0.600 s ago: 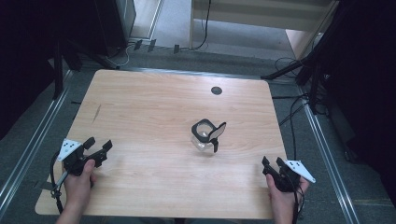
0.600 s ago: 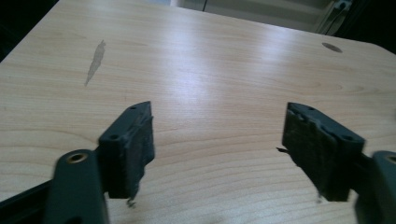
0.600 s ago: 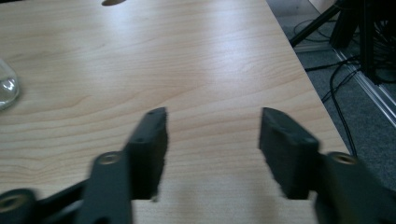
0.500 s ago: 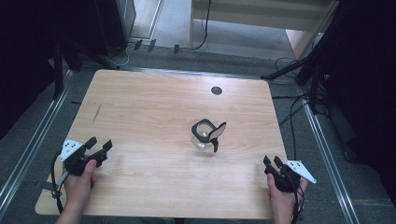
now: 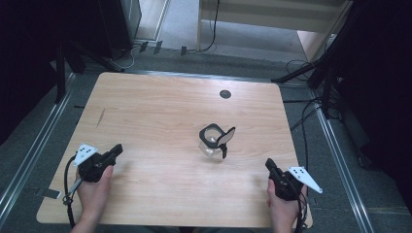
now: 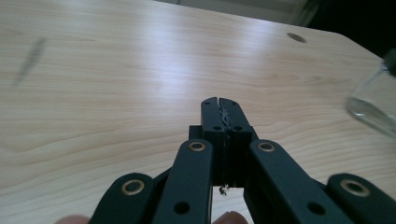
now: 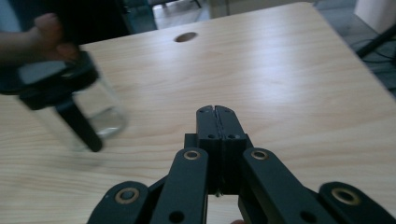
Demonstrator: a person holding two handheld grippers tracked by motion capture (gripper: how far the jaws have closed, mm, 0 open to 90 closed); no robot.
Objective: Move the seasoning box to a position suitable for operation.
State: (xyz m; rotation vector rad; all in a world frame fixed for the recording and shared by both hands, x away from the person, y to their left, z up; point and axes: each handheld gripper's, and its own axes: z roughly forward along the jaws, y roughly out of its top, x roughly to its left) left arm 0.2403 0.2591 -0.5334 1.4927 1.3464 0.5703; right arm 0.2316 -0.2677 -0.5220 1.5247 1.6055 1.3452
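A small clear glass jug [image 5: 212, 141] with a black rim, a raised black lid flap and a black handle stands right of the table's middle. My left gripper [image 5: 117, 148] rests near the front left of the table, shut with nothing between its jaws, and points toward the jug from far off. In the left gripper view the closed tips [image 6: 219, 101] lie over bare wood, with the jug [image 6: 373, 105] at the right edge. My right gripper [image 5: 268, 164] sits at the front right, shut and empty. From the right gripper view [image 7: 215, 110] the jug [image 7: 70, 105] stands ahead to the left, blurred.
The wooden table [image 5: 155, 111] has a round cable hole [image 5: 225, 94] near its far edge and a dark streak [image 5: 100, 117] at the left. Cables and stand legs lie on the floor beyond the table. A hand [image 7: 28, 39] shows behind the jug in the right gripper view.
The left gripper's jaws, apart earlier, have come together. The right gripper's jaws also look closer together. Both hands stay about where they were, and the jug has not moved.
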